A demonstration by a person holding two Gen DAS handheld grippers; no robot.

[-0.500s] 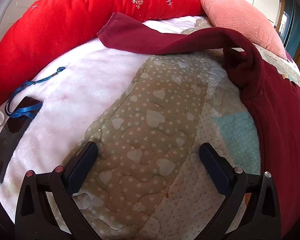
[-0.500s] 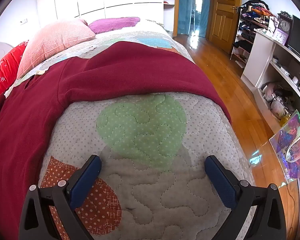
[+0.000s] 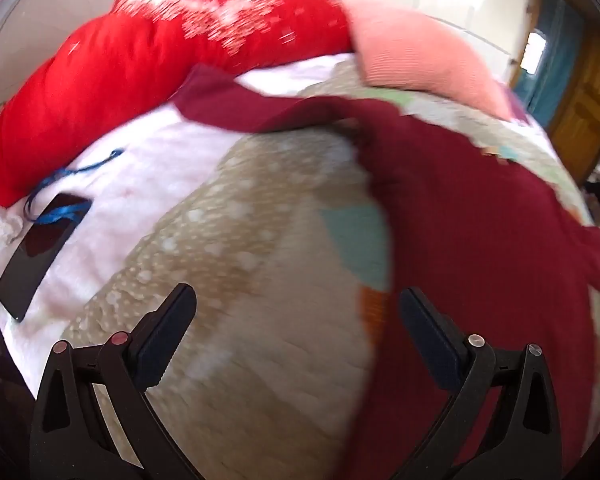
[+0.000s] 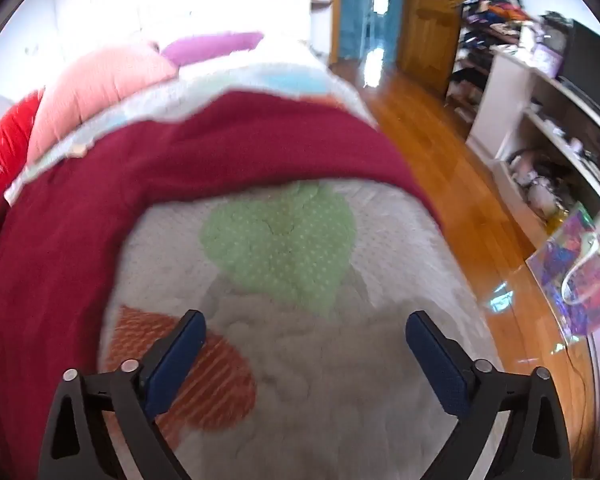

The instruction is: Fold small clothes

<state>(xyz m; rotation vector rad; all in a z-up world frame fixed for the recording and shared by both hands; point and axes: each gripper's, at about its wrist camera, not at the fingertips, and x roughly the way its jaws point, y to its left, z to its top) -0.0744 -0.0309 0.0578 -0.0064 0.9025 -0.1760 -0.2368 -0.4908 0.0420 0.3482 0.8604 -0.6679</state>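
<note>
A dark red garment (image 3: 480,216) lies spread on the quilted bed, one sleeve reaching left toward the red pillow. In the right wrist view the garment (image 4: 112,200) covers the left and far part of the quilt. My left gripper (image 3: 296,320) is open and empty above the beige quilt patch, with the garment's edge by its right finger. My right gripper (image 4: 304,340) is open and empty above the grey quilt, below a green heart patch (image 4: 280,240). Both views are blurred by motion.
A black phone (image 3: 40,252) with a blue lanyard lies on the white blanket at left. A red pillow (image 3: 140,64) and a pink pillow (image 3: 420,60) sit at the head. Wooden floor (image 4: 460,200), a white shelf unit (image 4: 540,128) and a shiny bag (image 4: 576,276) are right of the bed.
Both grippers have pulled back and tilted up, so more of the room shows. The left view has swung right, bringing more of the garment into sight. Both stay open.
</note>
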